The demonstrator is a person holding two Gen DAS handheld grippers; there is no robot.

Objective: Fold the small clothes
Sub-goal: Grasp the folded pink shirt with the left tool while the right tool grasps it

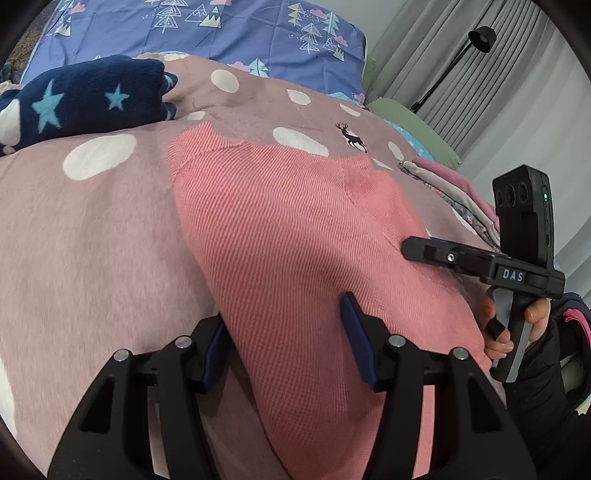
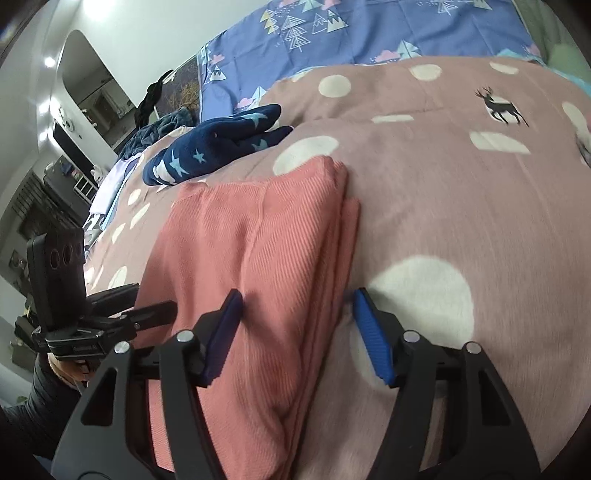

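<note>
A folded salmon-pink knit garment [image 1: 295,229] lies on a mauve blanket with white dots [image 1: 92,221]. My left gripper [image 1: 288,332] is open and straddles the garment's near left edge, low over the cloth. My right gripper [image 2: 299,325] is open and straddles the garment's [image 2: 251,258] right folded edge, with the layered edges between its blue pads. The right gripper also shows in the left wrist view [image 1: 417,251] at the garment's right side. The left gripper shows in the right wrist view [image 2: 155,310] at the garment's left side.
A navy fleece garment with light stars [image 1: 81,99] lies at the back left on the blanket [image 2: 461,184]. A stack of folded clothes [image 1: 454,192] sits at the right. A blue tree-print sheet [image 1: 221,26] lies behind. Curtains and a black lamp [image 1: 480,37] stand at the far right.
</note>
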